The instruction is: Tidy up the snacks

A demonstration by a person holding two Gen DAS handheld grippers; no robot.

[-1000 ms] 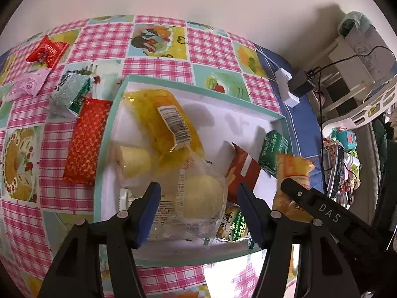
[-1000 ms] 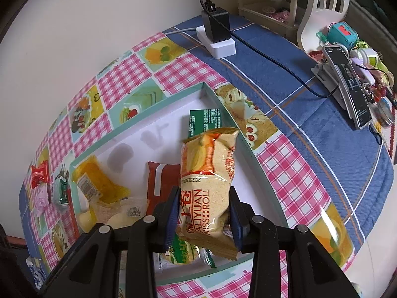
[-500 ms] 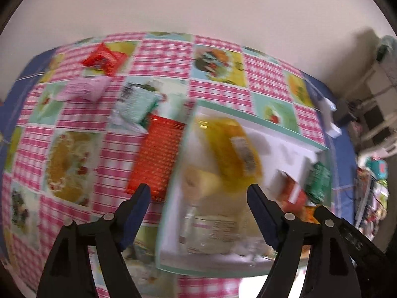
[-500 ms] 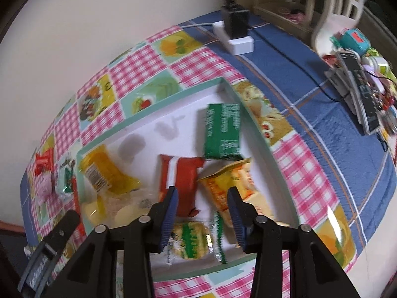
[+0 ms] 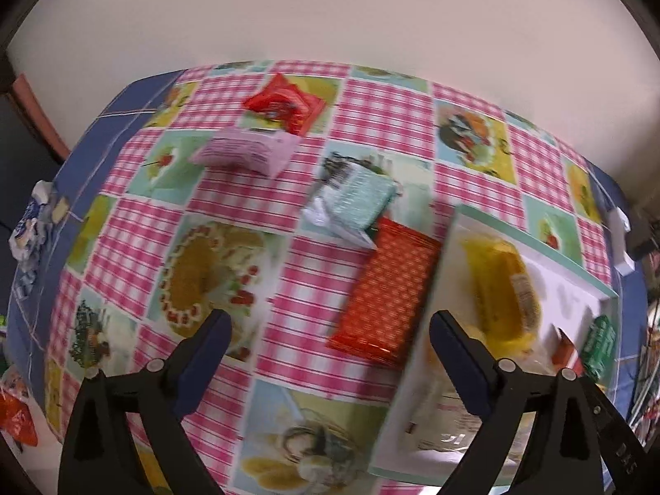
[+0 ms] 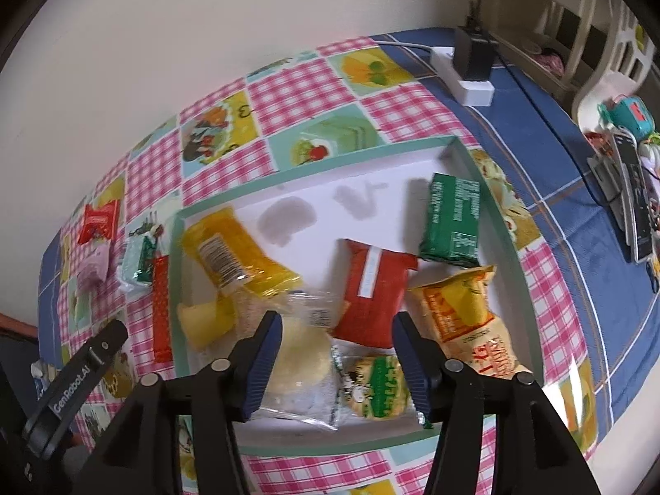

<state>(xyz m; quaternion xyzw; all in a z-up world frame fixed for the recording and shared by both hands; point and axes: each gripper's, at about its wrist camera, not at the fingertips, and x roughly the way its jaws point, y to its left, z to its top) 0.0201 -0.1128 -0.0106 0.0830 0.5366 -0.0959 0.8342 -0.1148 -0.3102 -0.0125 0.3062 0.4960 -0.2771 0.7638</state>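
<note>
My left gripper (image 5: 328,330) hovers over the checked tablecloth just left of the white tray (image 5: 536,243). Its jaws are opening wide and hold nothing. A red dotted packet (image 5: 387,297) lies below them, with a pale green packet (image 5: 354,198), a pink packet (image 5: 247,150) and a red packet (image 5: 284,101) farther off. My right gripper (image 6: 336,326) hangs over the tray (image 6: 313,169); its jaws are opening, with nothing pressed between them. The orange roll packet (image 6: 466,321) lies in the tray beside a red packet (image 6: 371,284), a green packet (image 6: 451,218), a yellow packet (image 6: 231,251) and a wrapped bun (image 6: 301,354).
A white power strip with a black adapter (image 6: 470,66) sits on the blue cloth (image 6: 557,165) behind the tray. A phone stand and small toys (image 6: 635,202) crowd the right edge. A crumpled wrapper (image 5: 33,222) lies at the table's left edge. A wall runs behind.
My right gripper let go of the orange roll packet, which now lies in the tray. My left gripper swung left from the wrapped bun to over the tablecloth, and its jaws widened.
</note>
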